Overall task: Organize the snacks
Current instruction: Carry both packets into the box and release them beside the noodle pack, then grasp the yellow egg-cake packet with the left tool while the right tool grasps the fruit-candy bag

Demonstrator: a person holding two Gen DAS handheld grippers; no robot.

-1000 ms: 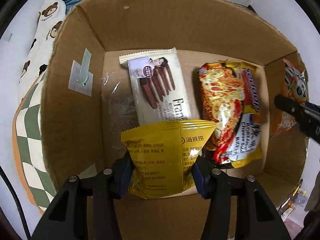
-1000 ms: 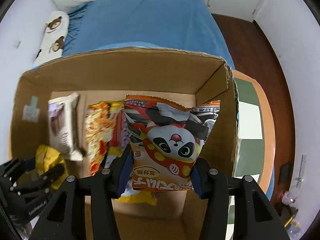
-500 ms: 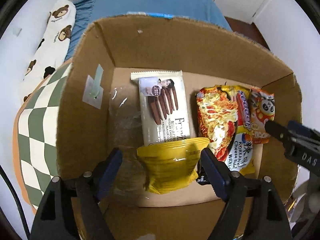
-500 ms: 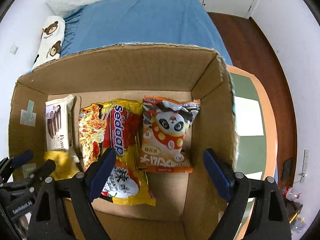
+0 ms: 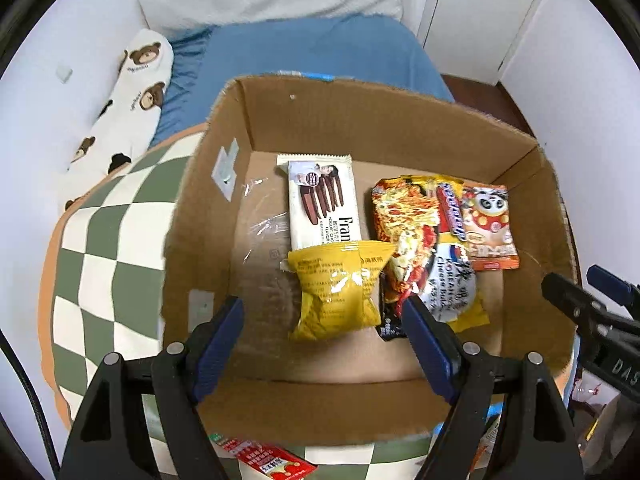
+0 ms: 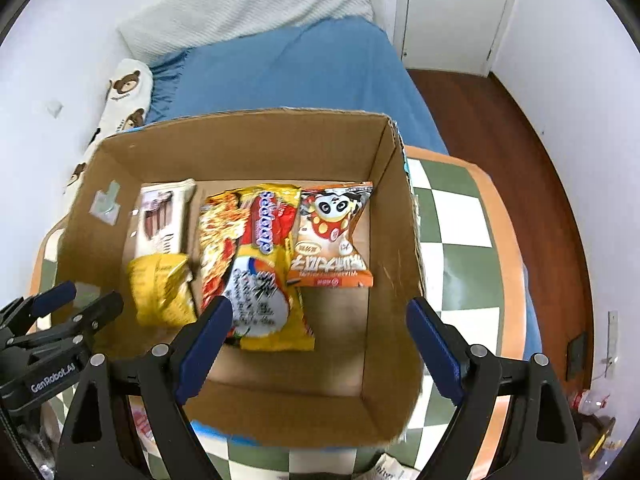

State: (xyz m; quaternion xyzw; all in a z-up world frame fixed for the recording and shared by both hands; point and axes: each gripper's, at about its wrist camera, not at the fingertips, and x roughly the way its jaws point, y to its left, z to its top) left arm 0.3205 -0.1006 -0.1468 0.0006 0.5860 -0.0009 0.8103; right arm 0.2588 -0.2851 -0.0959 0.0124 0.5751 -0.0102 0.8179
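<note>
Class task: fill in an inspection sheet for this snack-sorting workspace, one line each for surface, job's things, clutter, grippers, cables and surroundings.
Surface: green-and-white checked table with an orange edge.
Job's things: cardboard box holding a chocolate biscuit pack, yellow packet, noodle packet and panda snack bag.
Clutter: red packet on the table outside the box.
Grippers: left gripper and right gripper have just been opening; both open, nothing between the jaws.
Cables: black cable at the left edge.
Surroundings: blue bed, bear-print pillow, white door, wooden floor.
</note>
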